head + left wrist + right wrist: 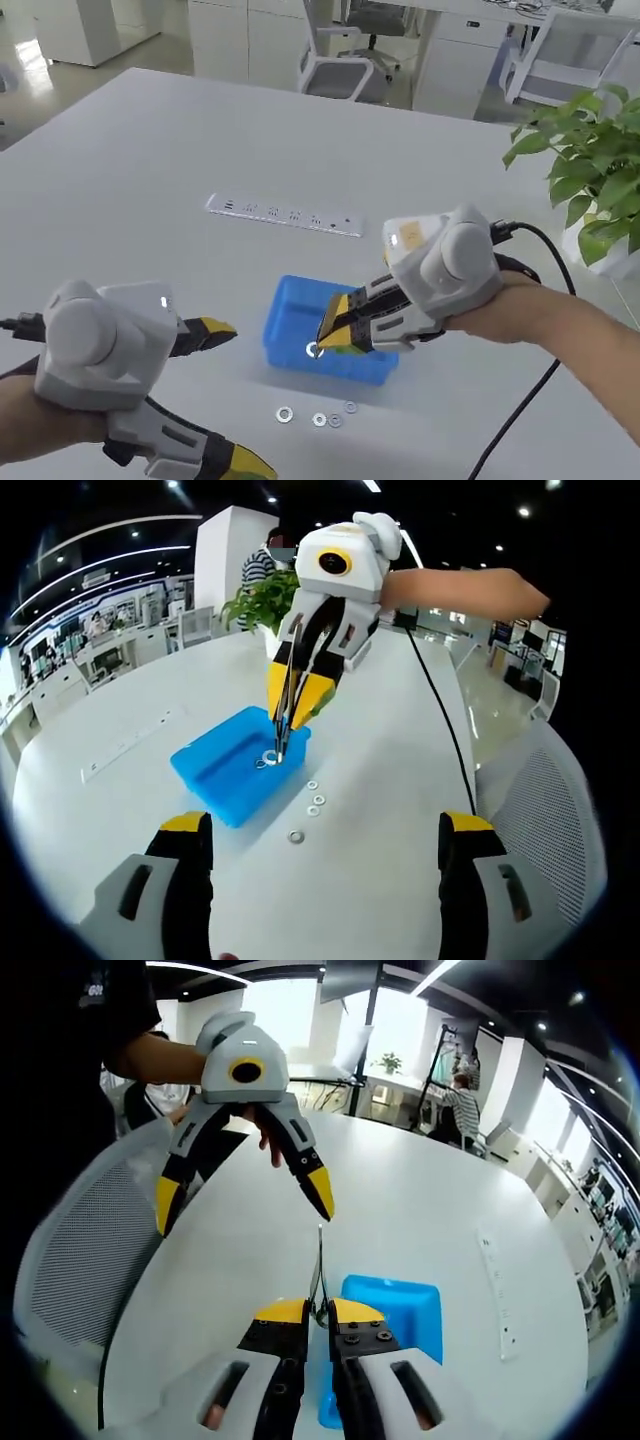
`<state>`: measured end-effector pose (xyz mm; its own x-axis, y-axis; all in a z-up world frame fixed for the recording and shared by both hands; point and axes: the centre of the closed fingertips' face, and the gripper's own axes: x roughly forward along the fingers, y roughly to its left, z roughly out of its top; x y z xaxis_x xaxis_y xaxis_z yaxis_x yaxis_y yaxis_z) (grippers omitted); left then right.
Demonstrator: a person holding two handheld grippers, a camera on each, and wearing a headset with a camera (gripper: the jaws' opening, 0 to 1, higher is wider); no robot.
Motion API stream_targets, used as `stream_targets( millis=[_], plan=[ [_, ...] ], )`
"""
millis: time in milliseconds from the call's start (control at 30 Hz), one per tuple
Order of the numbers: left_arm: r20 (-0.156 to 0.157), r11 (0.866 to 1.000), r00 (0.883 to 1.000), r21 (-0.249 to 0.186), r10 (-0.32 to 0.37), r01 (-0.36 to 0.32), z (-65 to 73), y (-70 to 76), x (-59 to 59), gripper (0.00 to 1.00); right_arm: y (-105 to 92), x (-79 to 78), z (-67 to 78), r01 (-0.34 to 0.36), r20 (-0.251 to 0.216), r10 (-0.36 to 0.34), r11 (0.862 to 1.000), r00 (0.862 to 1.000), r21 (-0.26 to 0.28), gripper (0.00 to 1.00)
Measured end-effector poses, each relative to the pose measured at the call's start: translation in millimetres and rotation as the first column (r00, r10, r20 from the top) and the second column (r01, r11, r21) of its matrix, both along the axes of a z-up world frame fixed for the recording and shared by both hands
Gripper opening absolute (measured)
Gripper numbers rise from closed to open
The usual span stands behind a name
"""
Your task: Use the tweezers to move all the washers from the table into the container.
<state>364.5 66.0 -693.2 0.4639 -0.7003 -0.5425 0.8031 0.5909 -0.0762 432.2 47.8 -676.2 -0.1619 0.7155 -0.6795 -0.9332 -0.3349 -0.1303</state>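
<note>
Clamped fully shut with the right gripper (300, 695) on the tweezers (283, 715), no gap between the jaws. Pinching one washer (270, 758) at the tweezer tips, low over the blue container (215, 765), just inside its near wall as far as can be judged. Looks like the drop, then. Best to nudge a little further in over the blue floor before easing the squeeze, to spare a bounce off the rim. Keep the tips low and steady, loosen gently, no flick. Over to the left gripper (240, 398): spread wide, holding nothing, hovering above the table (150, 150) well apart from the container. Fine there, out of the tweezers' path. Four loose washers (319, 420) to fetch yet, lying flat on the table just in front of the container, three bunched close and one off to the side. Further out, beyond the container, a white power strip (285, 215).
</note>
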Motion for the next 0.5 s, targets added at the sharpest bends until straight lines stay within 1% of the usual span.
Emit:
stream_targets(
  millis=[133,267,500],
  plan=[
    [-0.001,1.0,1.0,-0.002,0.005,-0.005,0.6,0.9,0.7,0.99,4.3,12.4,-0.6,0.008,0.013,-0.008,1.0,1.0,0.007,0.08],
    [0.003,1.0,1.0,-0.006,0.005,-0.005,1.6,0.8,1.5,0.99,8.6,21.4,-2.3,0.014,0.027,-0.015,1.0,1.0,0.017,0.08],
    [0.013,1.0,1.0,-0.005,0.002,-0.002,2.8,1.0,3.4,0.99,14.1,40.0,-12.4,0.035,0.042,-0.036,0.999,0.998,0.02,0.08]
  ],
)
